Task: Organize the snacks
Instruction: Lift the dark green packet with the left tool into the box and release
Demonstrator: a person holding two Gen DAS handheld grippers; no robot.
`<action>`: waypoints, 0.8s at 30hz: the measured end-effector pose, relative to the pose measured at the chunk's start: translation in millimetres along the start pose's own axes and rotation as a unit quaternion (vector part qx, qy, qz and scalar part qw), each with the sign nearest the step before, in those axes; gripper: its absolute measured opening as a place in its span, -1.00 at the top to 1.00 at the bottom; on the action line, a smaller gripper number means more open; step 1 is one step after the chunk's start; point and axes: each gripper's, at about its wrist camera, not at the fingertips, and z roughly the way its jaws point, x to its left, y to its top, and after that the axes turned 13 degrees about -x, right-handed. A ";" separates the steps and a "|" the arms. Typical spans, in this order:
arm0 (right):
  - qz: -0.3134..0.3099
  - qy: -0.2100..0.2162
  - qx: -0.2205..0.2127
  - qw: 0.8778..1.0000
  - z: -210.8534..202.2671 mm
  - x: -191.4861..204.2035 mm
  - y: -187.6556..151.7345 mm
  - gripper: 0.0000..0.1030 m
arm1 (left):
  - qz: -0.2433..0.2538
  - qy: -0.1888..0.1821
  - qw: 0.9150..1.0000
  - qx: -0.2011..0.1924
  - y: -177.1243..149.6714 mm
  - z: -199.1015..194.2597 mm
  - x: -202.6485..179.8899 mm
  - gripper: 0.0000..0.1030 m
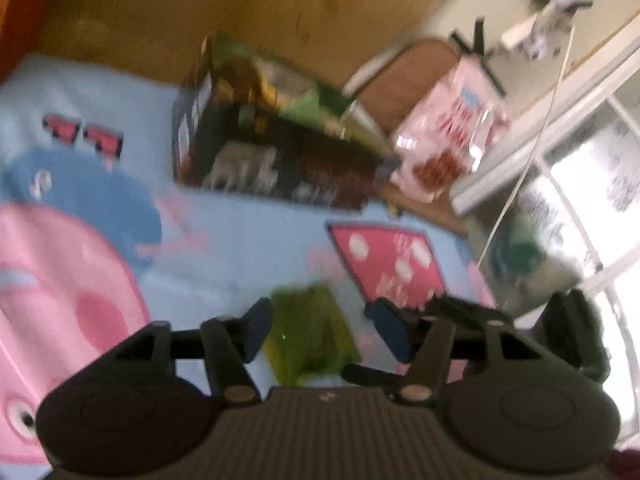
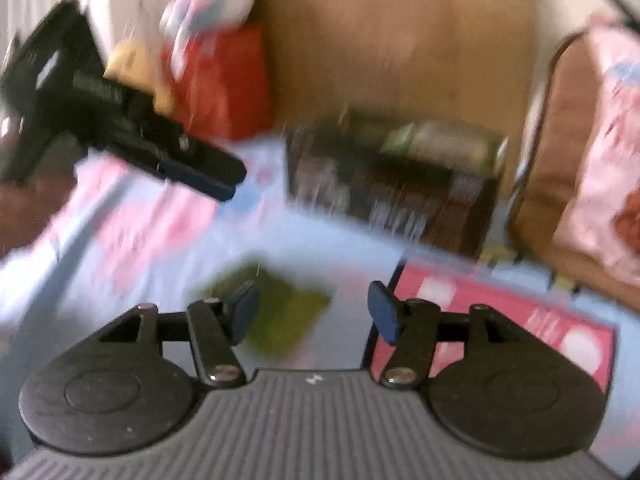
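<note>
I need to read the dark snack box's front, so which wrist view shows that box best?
The left wrist view: the dark rectangular snack box fills more of the frame there, with its front panel and open top facing the camera, only mildly blurred. In the right wrist view the box is heavily smeared by motion, showing only dark sides and greenish contents.

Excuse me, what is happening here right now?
A person holds two grippers over a cartoon-print cloth to organize snacks. The left gripper and the right gripper are both open and empty, each near a green packet lying on the cloth. A dark snack box stands farther back. The pictures are blurred.
</note>
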 end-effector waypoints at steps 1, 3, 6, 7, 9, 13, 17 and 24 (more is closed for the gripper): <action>-0.017 0.005 0.009 1.000 3.2 5.6 -5.3 -0.23 | 0.003 0.008 1.000 0.007 -3.8 5.6 0.9 -0.17; -0.044 0.003 -0.005 0.999 5.2 13.4 -8.9 -0.37 | -0.002 0.017 1.000 0.001 -9.1 15.1 4.5 0.03; -0.021 0.002 -0.010 1.000 14.1 13.9 -6.2 -0.27 | 0.006 0.030 1.000 -0.002 -12.2 24.7 0.2 0.48; -0.028 -0.001 -0.018 0.999 16.9 17.0 -5.6 -0.22 | 0.007 0.036 0.999 -0.006 -12.4 24.8 0.3 0.49; -0.033 -0.005 -0.028 0.999 20.8 22.4 -4.9 -0.08 | -0.014 0.034 0.999 -0.009 -10.6 23.6 5.3 0.54; -0.048 -0.010 -0.052 0.997 14.4 29.0 -2.8 0.36 | 0.000 0.032 0.999 -0.029 -6.9 16.9 -8.1 0.59; -0.060 -0.029 -0.077 0.995 11.6 34.0 6.2 0.47 | 0.009 0.003 0.999 -0.049 9.1 7.1 -25.1 0.68; -0.085 -0.092 -0.168 0.978 -3.6 23.4 51.9 0.59 | 0.082 -0.017 0.989 -0.124 69.1 -4.9 -68.5 0.66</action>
